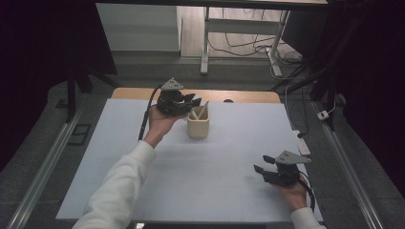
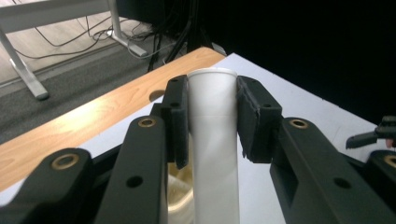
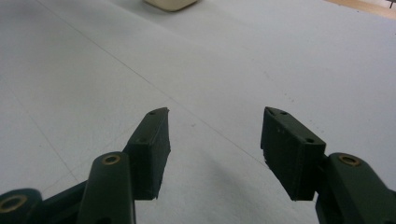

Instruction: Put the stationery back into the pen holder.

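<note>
Gripping a plain white tube over the cup, left gripper; right gripper jaws wide, empty.

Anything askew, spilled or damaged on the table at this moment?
Nothing stands out. The cream holder stands upright on the white mat, with two white tubes leaning inside it. The left gripper is clamped on one white tube above the holder. The right gripper is open and holds nothing, low over the mat.
</note>
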A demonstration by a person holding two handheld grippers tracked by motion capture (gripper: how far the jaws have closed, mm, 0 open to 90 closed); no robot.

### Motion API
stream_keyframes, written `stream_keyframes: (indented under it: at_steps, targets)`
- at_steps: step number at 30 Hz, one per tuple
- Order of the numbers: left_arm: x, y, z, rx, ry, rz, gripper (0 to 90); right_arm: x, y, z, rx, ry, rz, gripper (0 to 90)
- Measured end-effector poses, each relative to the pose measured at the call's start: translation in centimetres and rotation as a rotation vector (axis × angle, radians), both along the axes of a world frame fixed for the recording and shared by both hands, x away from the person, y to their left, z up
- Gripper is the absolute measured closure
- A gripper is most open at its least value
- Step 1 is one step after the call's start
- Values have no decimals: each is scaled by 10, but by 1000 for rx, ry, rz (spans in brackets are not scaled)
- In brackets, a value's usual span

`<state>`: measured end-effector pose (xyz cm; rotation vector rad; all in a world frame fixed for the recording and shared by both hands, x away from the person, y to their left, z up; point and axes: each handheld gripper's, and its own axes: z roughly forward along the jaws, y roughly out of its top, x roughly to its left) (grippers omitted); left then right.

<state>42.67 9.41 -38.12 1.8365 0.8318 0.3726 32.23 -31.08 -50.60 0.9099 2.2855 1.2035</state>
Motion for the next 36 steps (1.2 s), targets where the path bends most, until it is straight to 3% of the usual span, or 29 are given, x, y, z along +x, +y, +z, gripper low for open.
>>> stream_keyframes:
  at_steps: [3,7,14,20,29,36]
  targets:
    - [5,-3,-1,2,-4,2,657,0,0,0,5,1,1,419]
    - [11,-2,-5,-57,13,5,657,0,-1,0,7,1,1,418]
    - [23,-8,-13,-78,3,33,657,0,-1,0,1,3,2,417]
    - [34,-14,-24,-62,7,55,657,0,-2,-1,-4,6,-2,416]
    - [46,-20,-33,-72,16,75,655,0,-1,-2,-5,7,-8,416]
    - [49,-23,-37,-63,23,80,656,1,-2,-2,-3,7,-4,416]
